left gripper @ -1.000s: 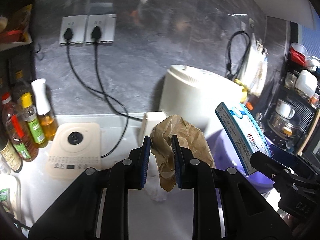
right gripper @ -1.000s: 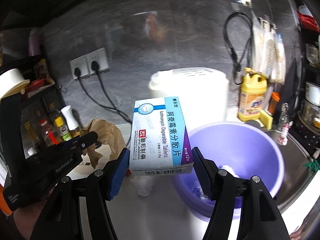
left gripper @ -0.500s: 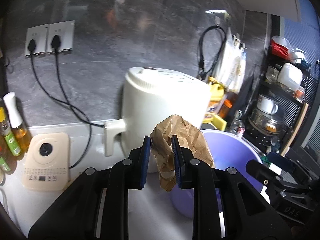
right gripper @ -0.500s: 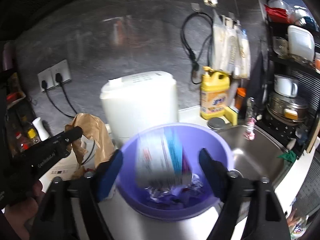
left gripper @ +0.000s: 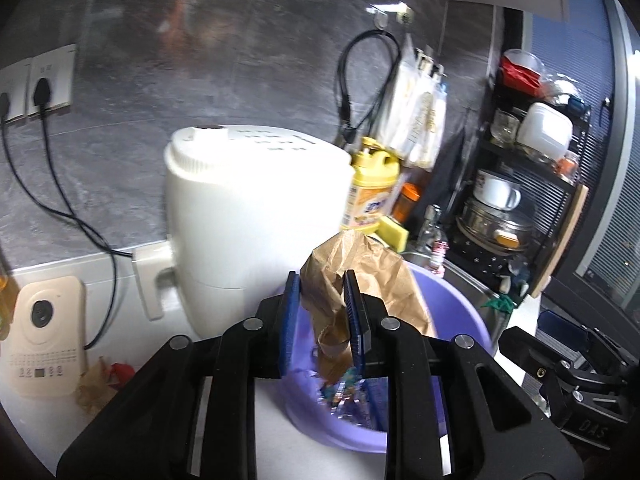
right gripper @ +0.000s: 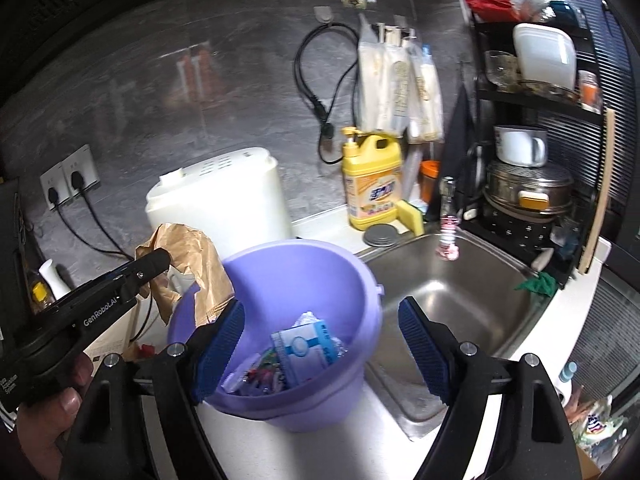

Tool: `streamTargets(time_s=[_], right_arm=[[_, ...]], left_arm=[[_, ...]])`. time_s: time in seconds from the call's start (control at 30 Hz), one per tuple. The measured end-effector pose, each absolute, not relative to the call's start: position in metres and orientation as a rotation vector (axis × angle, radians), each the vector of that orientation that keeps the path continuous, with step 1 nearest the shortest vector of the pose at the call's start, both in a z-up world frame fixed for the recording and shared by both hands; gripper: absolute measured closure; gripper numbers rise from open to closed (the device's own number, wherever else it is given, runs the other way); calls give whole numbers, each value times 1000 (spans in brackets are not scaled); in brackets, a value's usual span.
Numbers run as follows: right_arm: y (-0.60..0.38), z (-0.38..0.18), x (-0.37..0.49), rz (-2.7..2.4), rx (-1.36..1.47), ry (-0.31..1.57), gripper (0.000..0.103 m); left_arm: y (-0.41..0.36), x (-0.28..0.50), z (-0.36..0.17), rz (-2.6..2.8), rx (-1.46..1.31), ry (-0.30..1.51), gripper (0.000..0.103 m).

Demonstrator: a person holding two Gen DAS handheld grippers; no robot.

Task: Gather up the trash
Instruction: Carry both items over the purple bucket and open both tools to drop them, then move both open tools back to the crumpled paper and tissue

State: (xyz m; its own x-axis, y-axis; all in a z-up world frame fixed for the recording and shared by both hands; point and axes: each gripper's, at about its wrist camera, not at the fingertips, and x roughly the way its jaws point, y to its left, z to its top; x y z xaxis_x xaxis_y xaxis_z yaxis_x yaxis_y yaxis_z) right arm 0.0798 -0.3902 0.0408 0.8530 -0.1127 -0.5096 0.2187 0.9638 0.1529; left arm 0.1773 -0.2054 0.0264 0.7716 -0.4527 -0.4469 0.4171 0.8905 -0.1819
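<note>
A crumpled brown paper bag (left gripper: 360,264) hangs between the blue pads of my left gripper (left gripper: 322,312), above the near rim of the purple bucket (left gripper: 460,308). Its jaws are opening, but the pads still pinch the bag's neck. In the right wrist view the left gripper (right gripper: 154,260) holds the bag (right gripper: 196,256) over the bucket's (right gripper: 304,248) left rim. My right gripper (right gripper: 320,310) stands open and empty just above the bucket. A blue-and-white medicine box (right gripper: 308,344) lies inside among other wrappers.
A white appliance (left gripper: 256,208) stands right behind the bucket. The steel sink (right gripper: 460,280) lies to its right, with a yellow detergent bottle (right gripper: 372,184) and a loaded dish rack (right gripper: 532,160) behind. Crumpled scraps (left gripper: 104,380) lie on the counter at left.
The medicine box left my right gripper and fell into the bucket; those jaws spread wider. My left gripper carried the paper bag rightward to the bucket.
</note>
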Motion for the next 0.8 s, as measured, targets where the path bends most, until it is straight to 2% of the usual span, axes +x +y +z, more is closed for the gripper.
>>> streamTargets(time_s=[0.07,0.1,0.13,0.2,0.5,0.8], right_arm=[[-393,41,77,-187,215,522,25],[-394,40,77,-189,217,524,25],[-394,40,76,-192,219,525,25],[-393,40,76,-189,220,527,25],[-363,38,85,-119,200,536,24],[-314,37,93,-11,161,545,17]], left_arm=[[-210,177,26,-482,-68,505,47],[-210,175,26,-473,-67,491,27],[-208,171,28,-464,-67,468,17],[-203,169,29,-456,-64,453,9],[-155,168,23,-364,-95,490,6],[-95,153,17,-221,-121,491,6]])
